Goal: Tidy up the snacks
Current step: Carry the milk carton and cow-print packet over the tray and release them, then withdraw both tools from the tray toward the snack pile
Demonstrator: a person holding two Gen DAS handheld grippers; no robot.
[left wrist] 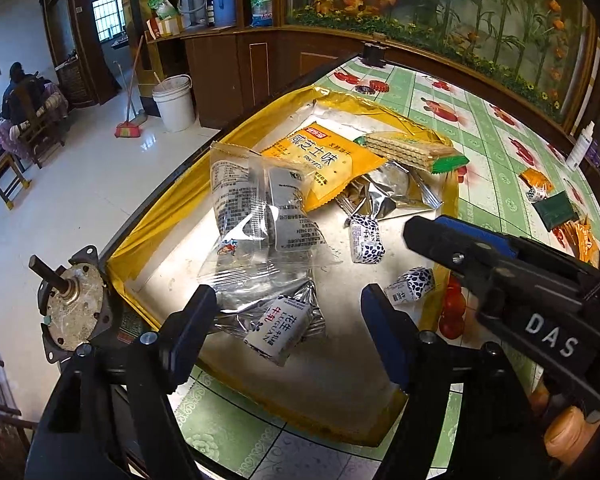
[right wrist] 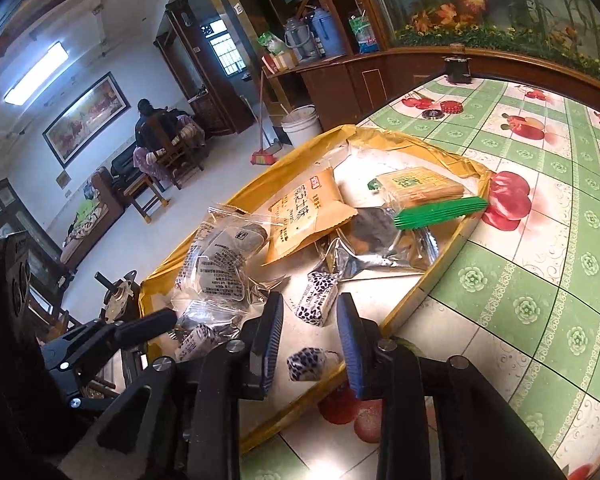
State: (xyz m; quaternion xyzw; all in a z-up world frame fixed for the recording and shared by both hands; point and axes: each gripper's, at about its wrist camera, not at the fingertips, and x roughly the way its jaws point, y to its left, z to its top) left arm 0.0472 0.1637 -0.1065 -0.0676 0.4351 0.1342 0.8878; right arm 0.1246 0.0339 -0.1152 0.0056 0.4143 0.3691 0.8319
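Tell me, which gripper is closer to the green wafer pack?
Right. The right gripper reaches into the tray just short of the green wafer pack; the left gripper hangs farther back.

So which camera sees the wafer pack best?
The left wrist view: the wafer pack lies side-on there, its layers and green end clear. The right wrist view shows the same pack from above, blurrier, its label hard to read.

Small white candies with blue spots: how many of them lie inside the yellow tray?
3 candies. One lies nearest the left wrist camera, one lies near the middle of the tray, and one lies by its right rim. More may hide under the bags.
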